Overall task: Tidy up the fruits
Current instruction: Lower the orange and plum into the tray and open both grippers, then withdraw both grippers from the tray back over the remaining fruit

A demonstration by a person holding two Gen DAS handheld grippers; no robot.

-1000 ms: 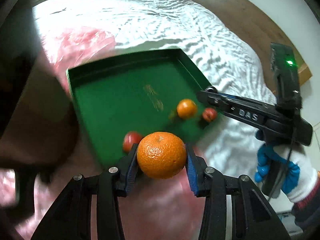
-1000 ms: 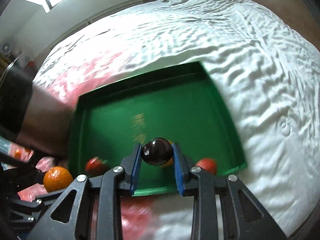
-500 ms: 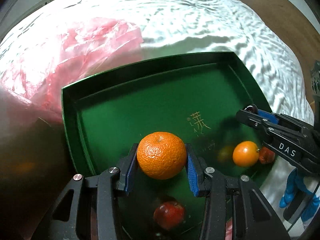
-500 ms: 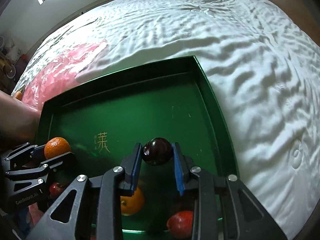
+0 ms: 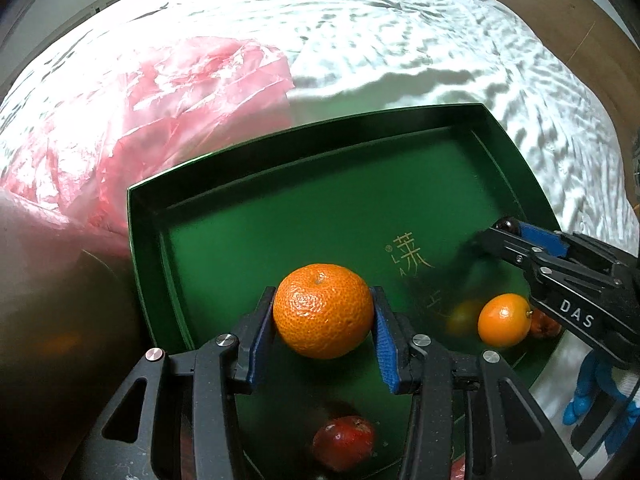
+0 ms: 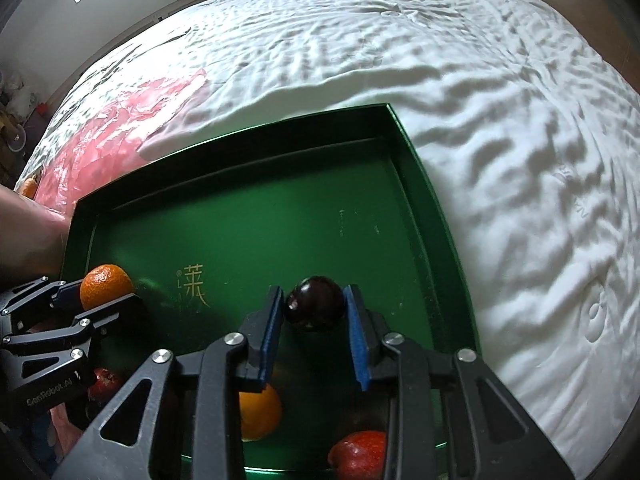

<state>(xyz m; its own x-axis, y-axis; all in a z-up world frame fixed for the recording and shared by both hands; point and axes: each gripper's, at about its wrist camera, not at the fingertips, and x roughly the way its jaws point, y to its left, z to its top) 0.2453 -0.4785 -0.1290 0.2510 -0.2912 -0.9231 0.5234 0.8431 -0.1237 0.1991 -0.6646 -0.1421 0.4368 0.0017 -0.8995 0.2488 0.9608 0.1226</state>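
Observation:
A green tray lies on a white bed. My left gripper is shut on a large mandarin low over the tray's near left part. My right gripper points down over the tray's right half with a dark plum between its blue pads. Its jaws are opening, though the pads still look pressed against the plum. On the tray floor lie a small orange and two red fruits.
A crumpled pink plastic bag lies on the sheet just beyond the tray's left corner. A person's bare arm fills the left edge. A blue-gloved hand holds the right gripper. Wrinkled white sheet surrounds the tray.
Both grippers came forward and down over the tray with their fruits, then stayed put. The tray and bag look larger and sharper now.

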